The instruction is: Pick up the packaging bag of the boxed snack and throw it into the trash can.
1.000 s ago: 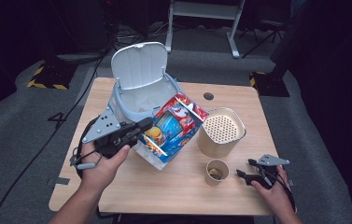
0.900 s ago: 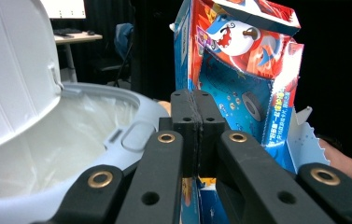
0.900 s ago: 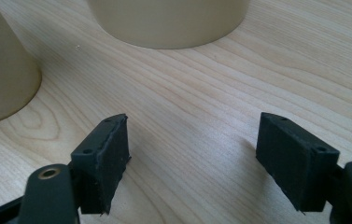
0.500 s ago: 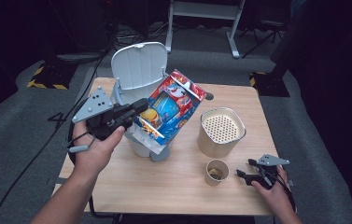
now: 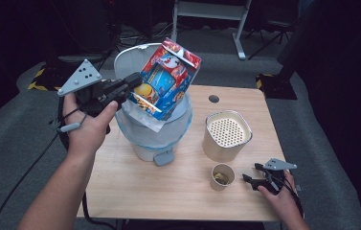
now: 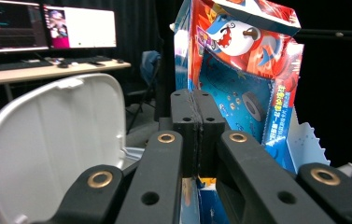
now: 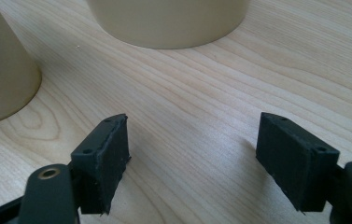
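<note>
The left gripper (image 5: 132, 86) has its fingers clamped on a colourful carton (image 5: 166, 79), holding it tilted above the open bin (image 5: 156, 132). The right gripper (image 5: 257, 179) rests on the surface (image 5: 178, 191), fingers spread apart, beside a paper cup (image 5: 222, 176).

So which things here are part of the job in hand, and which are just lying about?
In play:
left gripper, shut on the colourful carton
open-lidded bin beneath it

Lying about:
perforated-top canister
small paper cup
right gripper, open, low by the cup
</note>
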Available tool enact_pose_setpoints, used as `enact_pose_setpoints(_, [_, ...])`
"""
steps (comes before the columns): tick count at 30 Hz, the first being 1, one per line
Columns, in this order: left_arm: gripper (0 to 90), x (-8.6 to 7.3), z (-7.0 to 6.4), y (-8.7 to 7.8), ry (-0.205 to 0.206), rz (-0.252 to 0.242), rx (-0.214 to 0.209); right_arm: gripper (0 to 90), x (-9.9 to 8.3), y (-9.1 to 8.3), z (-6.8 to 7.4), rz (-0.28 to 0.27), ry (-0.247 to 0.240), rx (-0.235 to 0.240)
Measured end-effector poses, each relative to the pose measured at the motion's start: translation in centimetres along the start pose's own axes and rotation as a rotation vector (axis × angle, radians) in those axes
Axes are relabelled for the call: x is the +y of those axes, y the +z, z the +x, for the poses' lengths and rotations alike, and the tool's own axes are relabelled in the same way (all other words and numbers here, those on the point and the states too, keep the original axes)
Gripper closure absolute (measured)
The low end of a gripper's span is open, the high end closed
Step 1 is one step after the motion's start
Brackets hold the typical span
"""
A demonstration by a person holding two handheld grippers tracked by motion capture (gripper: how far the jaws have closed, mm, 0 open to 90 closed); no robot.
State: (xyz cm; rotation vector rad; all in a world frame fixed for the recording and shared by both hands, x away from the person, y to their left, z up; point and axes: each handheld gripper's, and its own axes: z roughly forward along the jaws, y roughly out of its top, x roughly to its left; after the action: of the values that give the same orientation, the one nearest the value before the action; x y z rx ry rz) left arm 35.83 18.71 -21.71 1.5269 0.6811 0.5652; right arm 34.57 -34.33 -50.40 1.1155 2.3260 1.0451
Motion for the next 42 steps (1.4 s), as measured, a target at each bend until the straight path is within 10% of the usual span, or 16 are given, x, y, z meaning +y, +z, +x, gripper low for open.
enact_pose_setpoints(16, [89.0, 0.7, 2.4, 3.1, 0.011, -0.026, 0.078, 25.7, 0.0, 0.0, 0.0, 0.000, 0.000, 0.000])
enact_pose_setpoints(42, [88.9, -0.9, 4.5, 7.8, 0.061, 0.024, 0.024, 25.7, 0.0, 0.0, 0.0, 0.000, 0.001, -0.001])
